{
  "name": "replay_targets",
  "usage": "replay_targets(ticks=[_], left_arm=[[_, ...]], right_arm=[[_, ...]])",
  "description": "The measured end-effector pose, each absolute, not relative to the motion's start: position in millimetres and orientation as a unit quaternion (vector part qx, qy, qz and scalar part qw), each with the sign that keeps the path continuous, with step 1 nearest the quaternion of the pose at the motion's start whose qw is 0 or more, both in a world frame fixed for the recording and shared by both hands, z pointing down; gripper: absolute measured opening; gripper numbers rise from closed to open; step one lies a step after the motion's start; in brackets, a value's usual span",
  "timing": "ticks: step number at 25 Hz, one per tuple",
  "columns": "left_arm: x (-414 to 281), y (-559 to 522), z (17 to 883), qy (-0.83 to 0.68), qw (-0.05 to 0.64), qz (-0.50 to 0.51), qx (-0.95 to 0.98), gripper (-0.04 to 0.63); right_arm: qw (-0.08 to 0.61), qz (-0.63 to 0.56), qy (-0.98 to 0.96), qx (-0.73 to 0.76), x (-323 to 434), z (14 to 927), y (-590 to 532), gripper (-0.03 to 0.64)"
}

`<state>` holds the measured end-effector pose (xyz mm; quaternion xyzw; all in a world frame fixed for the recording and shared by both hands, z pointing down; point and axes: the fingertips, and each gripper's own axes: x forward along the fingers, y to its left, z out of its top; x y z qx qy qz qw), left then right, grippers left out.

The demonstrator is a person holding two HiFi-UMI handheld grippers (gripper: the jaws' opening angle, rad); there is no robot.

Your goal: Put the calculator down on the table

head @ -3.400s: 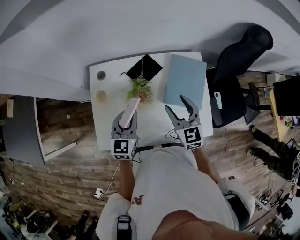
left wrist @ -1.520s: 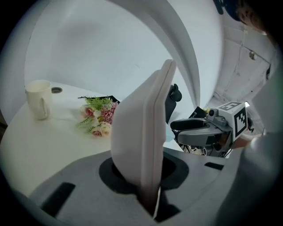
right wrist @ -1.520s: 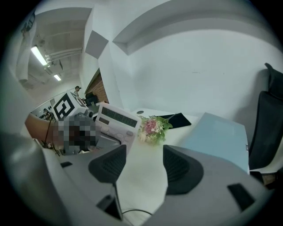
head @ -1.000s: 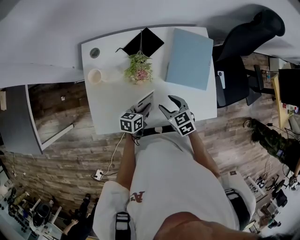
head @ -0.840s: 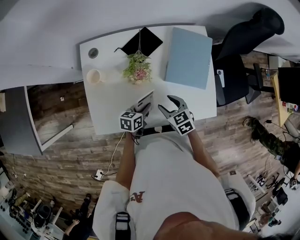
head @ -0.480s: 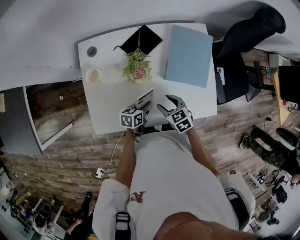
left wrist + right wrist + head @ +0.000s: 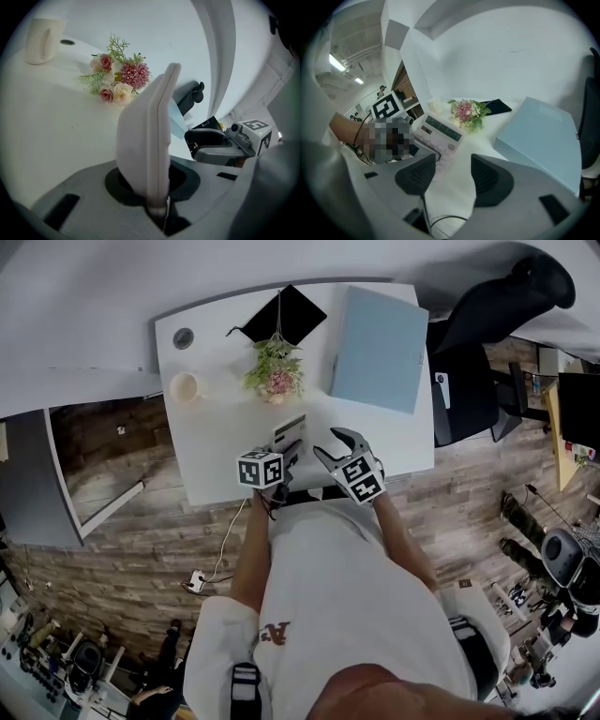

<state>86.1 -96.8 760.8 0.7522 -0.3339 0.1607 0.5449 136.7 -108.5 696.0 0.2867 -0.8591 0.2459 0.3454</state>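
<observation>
My left gripper (image 7: 287,452) is shut on the near end of the white calculator (image 7: 291,432), which it holds low over the white table (image 7: 220,442) near the front edge. In the left gripper view the calculator (image 7: 149,126) stands edge-on between the jaws of that gripper (image 7: 157,185). The right gripper view shows the calculator's (image 7: 439,131) display and keys, facing up and to the right. Whether it touches the table I cannot tell. Just to its right my right gripper (image 7: 335,440) stands open, nothing between its fingers (image 7: 490,180).
A bunch of artificial flowers (image 7: 273,369) lies beyond the calculator. A pale blue folder (image 7: 379,337) is at the back right, a black pouch (image 7: 285,315) behind the flowers, and a cream cup (image 7: 186,387) at the left. A black office chair (image 7: 487,306) stands to the right.
Since the oldest frame the left gripper has drawn the calculator back from the flowers. Over the last second both grippers have sunk a little. The grip is unchanged.
</observation>
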Motion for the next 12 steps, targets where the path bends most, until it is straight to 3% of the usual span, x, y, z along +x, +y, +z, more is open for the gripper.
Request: replay_targets(ticks=[12], left_arm=[[92.3,-94.1,771.5,-0.329,0.567,0.174,0.735,0.091]], right_arm=[[0.348,0.246,-0.858,0.287,139.4,697.2,-105.0,0.233]])
